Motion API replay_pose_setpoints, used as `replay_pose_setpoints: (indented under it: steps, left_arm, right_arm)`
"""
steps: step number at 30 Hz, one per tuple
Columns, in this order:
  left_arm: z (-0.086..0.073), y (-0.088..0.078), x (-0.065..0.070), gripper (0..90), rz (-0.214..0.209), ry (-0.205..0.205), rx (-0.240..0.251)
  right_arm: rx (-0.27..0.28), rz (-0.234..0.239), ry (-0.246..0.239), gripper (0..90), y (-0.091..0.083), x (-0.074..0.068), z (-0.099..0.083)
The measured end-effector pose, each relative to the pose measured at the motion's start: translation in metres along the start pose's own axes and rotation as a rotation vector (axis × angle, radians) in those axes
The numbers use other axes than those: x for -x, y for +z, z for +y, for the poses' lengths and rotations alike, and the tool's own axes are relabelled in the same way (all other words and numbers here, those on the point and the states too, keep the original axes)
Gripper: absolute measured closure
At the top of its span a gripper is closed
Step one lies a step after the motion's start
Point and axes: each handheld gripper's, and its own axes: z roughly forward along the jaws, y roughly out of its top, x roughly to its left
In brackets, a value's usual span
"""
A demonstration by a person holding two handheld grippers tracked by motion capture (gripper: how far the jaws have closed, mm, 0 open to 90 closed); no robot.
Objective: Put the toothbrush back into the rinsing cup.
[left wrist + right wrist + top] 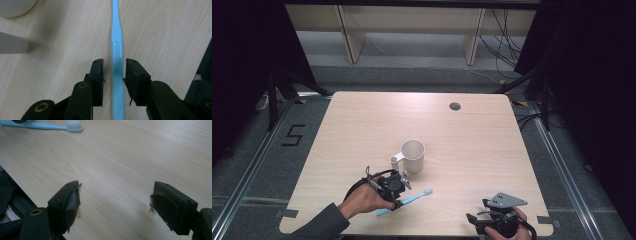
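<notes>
Nearest the person, the right gripper [499, 220] rests at the near right corner of the pale wood-grain table [472, 130]; its jaws stand wide apart over bare wood and hold nothing. Left of it, the left gripper [113, 75] is lowered over the slim light-blue plastic toothbrush [117, 52], which lies flat near the table's front edge with its white bristle head [74, 125] pointing right. The jaws straddle the handle, narrowly open, a thin gap on each side; no grip is made yet. The brush is judged light, stiff and smooth, so a mid-handle hold suits it, though the low profile may let it slip. Just beyond stands a cream ceramic mug [413, 155], upright and apart from the brush.
</notes>
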Motion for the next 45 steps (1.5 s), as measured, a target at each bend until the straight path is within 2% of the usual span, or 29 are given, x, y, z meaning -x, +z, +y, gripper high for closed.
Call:
replay_pose_setpoints:
  steps: [1, 5, 11, 12, 13, 16, 17, 18, 20, 30, 39, 40, 43, 45]
  left_arm:
    - [0.003, 0.000, -0.001, 67.2, 0.002, 0.019, -0.025]
    - [0.007, 0.001, 0.002, 67.8, 0.002, 0.017, -0.052]
    - [0.017, 0.004, 0.006, 68.9, -0.006, 0.034, -0.103]
    - [0.019, 0.005, 0.006, 69.8, -0.012, 0.032, -0.112]
    - [0.020, 0.006, 0.006, 70.7, -0.015, 0.030, -0.119]
    - [0.022, 0.009, 0.005, 71.3, -0.013, 0.028, -0.135]
    - [0.023, 0.010, 0.005, 71.6, -0.014, 0.032, -0.148]
    - [0.023, 0.011, 0.005, 72.6, -0.015, 0.036, -0.157]
    - [0.024, 0.013, 0.006, 73.5, -0.015, 0.040, -0.168]
    - [0.027, 0.015, 0.005, 77.5, 0.006, 0.049, -0.202]
    - [0.032, 0.017, 0.003, 77.6, 0.001, 0.020, -0.235]
    - [0.033, 0.017, 0.003, 77.6, -0.001, 0.016, -0.240]
    - [0.034, 0.018, 0.004, 77.7, 0.000, 0.011, -0.251]
    - [0.034, 0.018, 0.004, 77.7, 0.000, 0.010, -0.251]
  right_arm:
    - [-0.002, 0.008, 0.007, 23.5, 0.001, 0.000, 0.000]
    - [-0.009, 0.012, 0.022, 23.5, 0.000, -0.002, 0.000]
    - [0.003, 0.003, -0.009, 23.7, 0.000, 0.000, 0.000]
    - [0.001, 0.004, -0.009, 23.6, 0.000, 0.000, 0.000]
    - [-0.002, 0.012, 0.016, 23.7, 0.000, -0.002, 0.000]
    - [-0.012, 0.016, 0.015, 23.7, 0.000, -0.002, 0.000]
    - [-0.003, 0.008, -0.004, 23.7, 0.001, -0.001, 0.000]
    - [-0.009, 0.019, 0.016, 23.7, 0.001, -0.002, 0.000]
    - [-0.008, 0.020, 0.016, 23.7, 0.001, -0.002, 0.000]
    - [-0.006, 0.018, 0.010, 23.9, 0.001, -0.003, 0.001]
    - [-0.003, 0.019, -0.009, 24.0, 0.001, -0.003, 0.000]
    - [-0.008, 0.020, 0.007, 24.1, 0.001, -0.004, 0.001]
    - [0.002, 0.012, -0.023, 24.4, 0.001, -0.002, 0.001]
    - [-0.006, 0.020, 0.004, 24.3, 0.001, -0.004, 0.001]
